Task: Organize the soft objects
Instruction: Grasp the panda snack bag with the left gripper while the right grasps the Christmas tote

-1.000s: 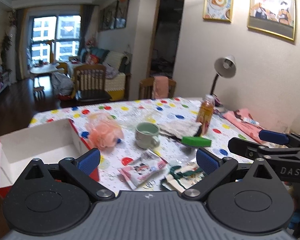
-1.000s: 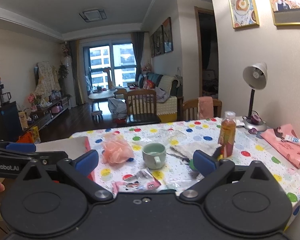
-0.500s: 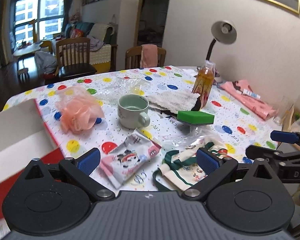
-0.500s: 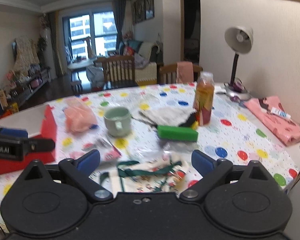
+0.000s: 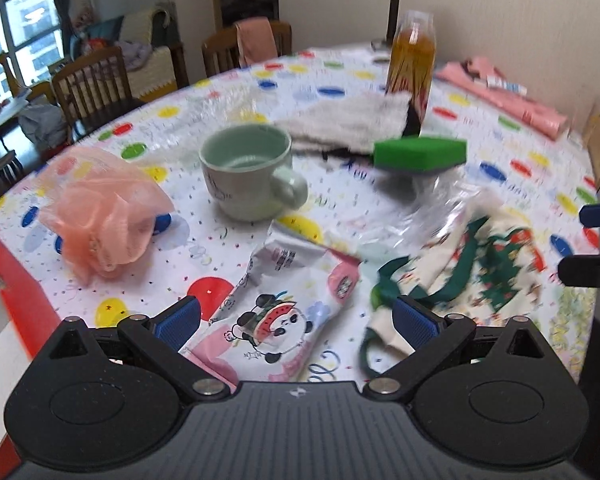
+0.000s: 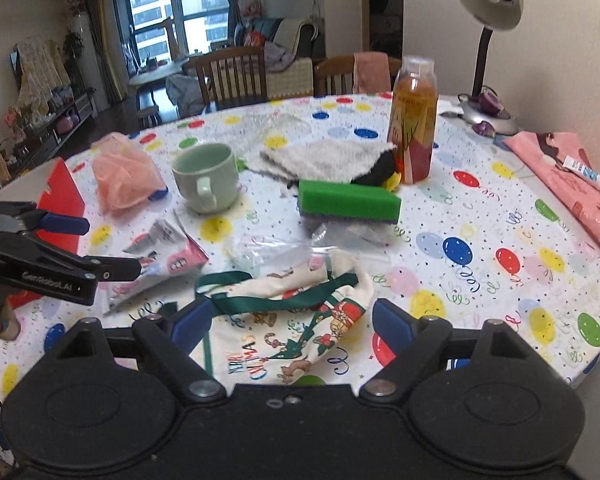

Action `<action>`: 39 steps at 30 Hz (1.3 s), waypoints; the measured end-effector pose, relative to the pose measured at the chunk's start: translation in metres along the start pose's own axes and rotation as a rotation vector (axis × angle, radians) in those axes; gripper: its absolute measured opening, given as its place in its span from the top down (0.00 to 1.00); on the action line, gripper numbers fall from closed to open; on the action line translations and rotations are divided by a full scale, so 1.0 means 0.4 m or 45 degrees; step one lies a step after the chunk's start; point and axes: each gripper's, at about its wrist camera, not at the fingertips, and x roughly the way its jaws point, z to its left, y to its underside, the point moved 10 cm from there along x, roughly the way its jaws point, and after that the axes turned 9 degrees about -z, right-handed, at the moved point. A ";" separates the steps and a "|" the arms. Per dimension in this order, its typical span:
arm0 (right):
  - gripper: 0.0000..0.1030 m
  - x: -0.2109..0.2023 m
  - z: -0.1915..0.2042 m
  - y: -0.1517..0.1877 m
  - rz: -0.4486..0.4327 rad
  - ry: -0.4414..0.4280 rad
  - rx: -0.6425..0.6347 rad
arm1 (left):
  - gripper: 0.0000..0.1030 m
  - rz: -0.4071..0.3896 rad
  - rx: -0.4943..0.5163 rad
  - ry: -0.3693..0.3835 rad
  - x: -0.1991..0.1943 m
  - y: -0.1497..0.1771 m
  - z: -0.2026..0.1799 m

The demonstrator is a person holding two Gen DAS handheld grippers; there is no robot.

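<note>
Just below our right hand-held gripper (image 6: 292,322), whose spread jaws are closing on nothing, lies the Christmas cloth bag (image 6: 300,320) on the surface (image 6: 480,240), our left hand-held gripper (image 5: 296,320) gapes empty over the panda packet (image 5: 284,304), and farther off sit the green sponge (image 6: 348,200) and white towel (image 6: 324,158).

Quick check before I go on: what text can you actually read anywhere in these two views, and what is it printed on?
"MERRY CHRISTMAS": on the Christmas cloth bag, partly creased.
"GenRobot.AI": on the left gripper arm, seen from the right wrist.
Bottle label: too blurred to read.
Snack packet print: too small to read.
Tube on the pink bag: unreadable.
</note>
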 end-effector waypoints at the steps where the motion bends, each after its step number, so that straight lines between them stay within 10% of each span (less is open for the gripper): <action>1: 0.16 0.009 -0.003 0.004 0.013 -0.002 0.001 | 0.00 0.019 0.006 0.006 0.019 0.005 0.005; 21: 0.25 0.153 -0.039 0.080 0.245 -0.007 0.139 | 0.00 0.166 0.024 0.066 0.197 0.062 0.049; 39: 0.83 0.151 -0.046 0.083 0.237 -0.026 0.145 | 0.20 0.169 -0.131 -0.036 0.201 0.065 0.059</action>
